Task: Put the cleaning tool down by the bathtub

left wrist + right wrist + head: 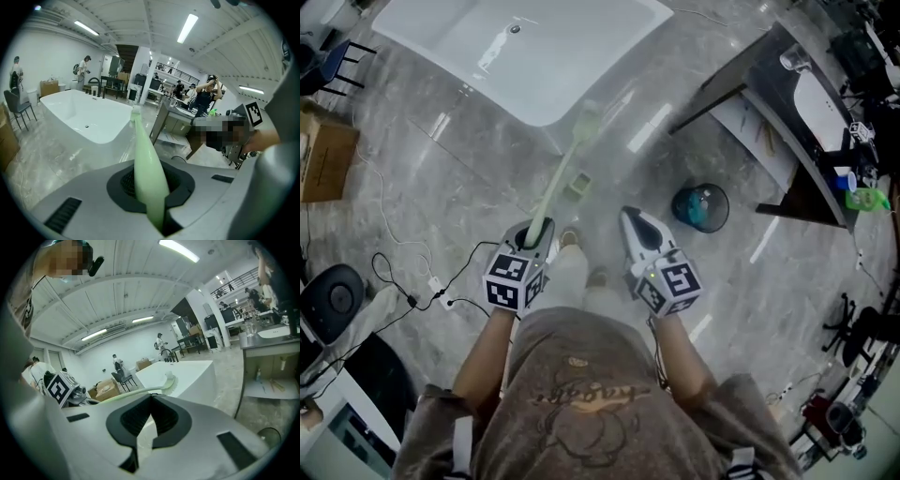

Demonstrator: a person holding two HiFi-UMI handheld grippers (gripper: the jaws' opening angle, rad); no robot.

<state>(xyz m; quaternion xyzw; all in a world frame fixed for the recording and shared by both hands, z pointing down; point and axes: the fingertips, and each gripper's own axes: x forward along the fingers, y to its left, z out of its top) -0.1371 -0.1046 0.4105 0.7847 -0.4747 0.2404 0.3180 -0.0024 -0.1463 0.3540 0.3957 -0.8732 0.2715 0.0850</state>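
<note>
The cleaning tool (559, 180) is a pale green long-handled brush. My left gripper (538, 231) is shut on the near end of its handle. The handle slants up and forward, and the brush head hangs by the near corner of the white bathtub (562, 47). In the left gripper view the handle (147, 173) runs out between the jaws of my left gripper (159, 197) toward the tub (79, 117). My right gripper (631, 218) is to the right, shut and empty. Past my right gripper (150, 398) in its own view, the brush (168, 380) crosses in front of the tub (192, 373).
A teal bin (700, 206) stands on the marble floor at the right, in front of a vanity counter (811, 103) with a basin. A cardboard box (323, 155), cables (412, 281) and a black stool (333, 295) lie at the left. A small green item (577, 185) sits below the handle.
</note>
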